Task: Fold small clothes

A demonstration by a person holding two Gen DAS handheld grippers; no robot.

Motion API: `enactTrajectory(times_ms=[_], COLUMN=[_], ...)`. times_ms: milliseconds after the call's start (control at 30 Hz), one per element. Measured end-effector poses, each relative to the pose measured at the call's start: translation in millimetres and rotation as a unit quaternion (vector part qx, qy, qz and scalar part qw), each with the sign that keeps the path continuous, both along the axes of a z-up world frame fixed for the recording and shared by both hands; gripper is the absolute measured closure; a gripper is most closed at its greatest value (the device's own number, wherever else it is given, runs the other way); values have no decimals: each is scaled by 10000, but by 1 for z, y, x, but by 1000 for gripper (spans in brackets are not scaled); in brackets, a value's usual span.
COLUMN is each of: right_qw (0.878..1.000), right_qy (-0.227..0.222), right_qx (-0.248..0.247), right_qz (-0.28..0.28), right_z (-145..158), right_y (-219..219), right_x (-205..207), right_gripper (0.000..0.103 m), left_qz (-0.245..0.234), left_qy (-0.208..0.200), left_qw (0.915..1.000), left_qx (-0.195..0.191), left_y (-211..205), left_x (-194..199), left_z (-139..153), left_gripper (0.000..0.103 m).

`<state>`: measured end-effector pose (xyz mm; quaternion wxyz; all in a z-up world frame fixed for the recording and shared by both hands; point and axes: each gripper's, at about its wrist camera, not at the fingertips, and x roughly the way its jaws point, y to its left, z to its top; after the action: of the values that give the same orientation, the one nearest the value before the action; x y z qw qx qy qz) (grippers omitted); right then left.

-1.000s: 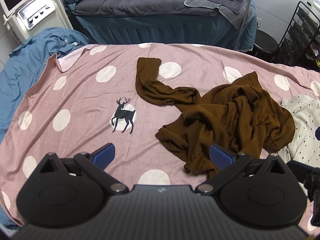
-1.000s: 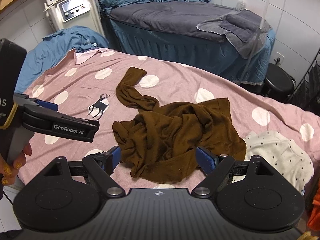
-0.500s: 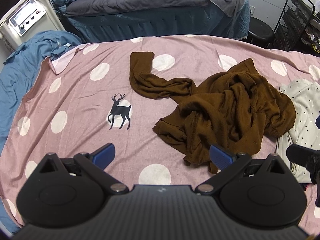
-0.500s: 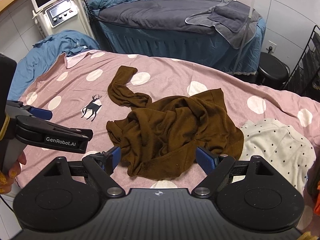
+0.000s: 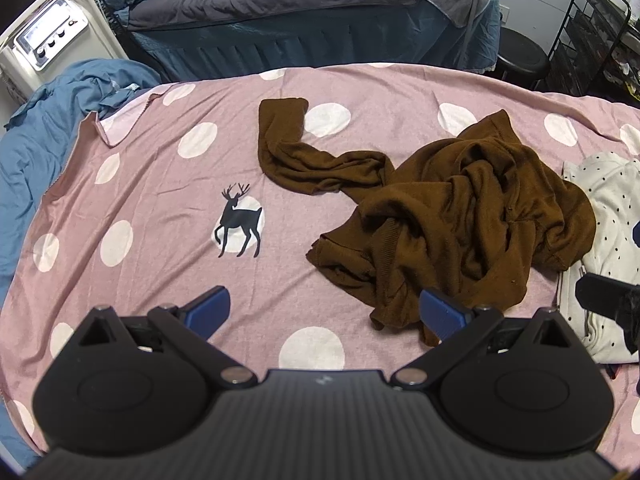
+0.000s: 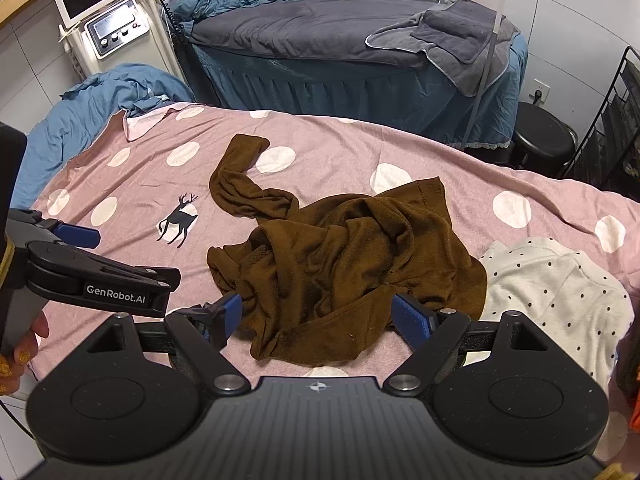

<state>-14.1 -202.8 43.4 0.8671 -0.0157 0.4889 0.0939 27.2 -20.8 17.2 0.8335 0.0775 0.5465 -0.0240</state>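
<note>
A crumpled brown long-sleeved top (image 5: 460, 216) (image 6: 344, 256) lies on the pink dotted sheet (image 5: 160, 208) (image 6: 328, 152), one sleeve stretched toward the far left. My left gripper (image 5: 324, 312) hovers open above the sheet, its right fingertip over the top's near hem. My right gripper (image 6: 316, 316) is open too, low over the near edge of the brown top. A white black-dotted garment (image 5: 612, 216) (image 6: 560, 280) lies to the right of the brown one. The left gripper's body (image 6: 92, 280) shows at the left of the right wrist view, held by a hand.
A black deer print (image 5: 238, 226) marks the sheet left of the top. Blue bedding (image 5: 60, 120) hangs off the far left. Behind stand a dark bed with grey towels (image 6: 360, 36), a white machine with a screen (image 6: 108, 24), a black stool (image 6: 548, 140) and a wire rack (image 5: 600, 32).
Both cameras have risen and pulled back slightly, so the clothes sit a bit lower and farther off. Both grippers stay open; the clothes have not moved.
</note>
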Motion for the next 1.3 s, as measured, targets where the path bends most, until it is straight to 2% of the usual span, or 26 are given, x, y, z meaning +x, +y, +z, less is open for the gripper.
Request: enactTrajectory(times_ms=[200, 433, 500, 633, 767, 867, 900, 933, 1000, 1100, 1233, 1300], right_qw=[9999, 9996, 9995, 9993, 9993, 9996, 9997, 9997, 9997, 9994, 9958, 9921], right_qy=[93, 212, 240, 190, 136, 78, 42, 8, -20, 284, 746, 965], right_qx=[71, 71, 104, 196, 299, 241, 229, 236, 237, -80, -206, -356], right_qz=[-64, -147, -172, -239, -203, -80, -39, -17, -47, -190, -479, -718], right_z=[-7, -18, -23, -37, -58, -71, -74, -77, -85, -106, -132, -143], right_y=[0, 0, -1, -4, -8, -6, -6, -5, -2, 7, 13, 14], right_x=[5, 10, 10, 10, 8, 14, 18, 23, 34, 50, 52, 49], right_gripper=[0, 0, 0, 0, 0, 0, 0, 0, 0, 0, 0, 2], left_qz=[-57, -84, -167, -441, -705, -747, -722, -692, -741, -961, -1281, -1331], left_qy=[75, 171, 203, -28, -44, -213, -261, -284, -186, -76, -210, -183], left_qw=[9999, 9998, 9995, 9983, 9972, 9966, 9963, 9957, 9931, 9895, 9904, 9904], left_qx=[63, -110, -153, -383, -225, -291, -384, -542, -888, -1078, -482, -332], left_y=[2, 6, 6, 11, 23, 41, 46, 51, 53, 40, 19, 14], left_x=[4, 6, 5, -2, -7, -7, -5, -1, 9, 25, 49, 62], left_z=[-8, -27, -34, -52, -71, -79, -81, -82, -88, -101, -129, -141], left_gripper=[0, 0, 0, 0, 1, 11, 18, 27, 35, 33, 14, 14])
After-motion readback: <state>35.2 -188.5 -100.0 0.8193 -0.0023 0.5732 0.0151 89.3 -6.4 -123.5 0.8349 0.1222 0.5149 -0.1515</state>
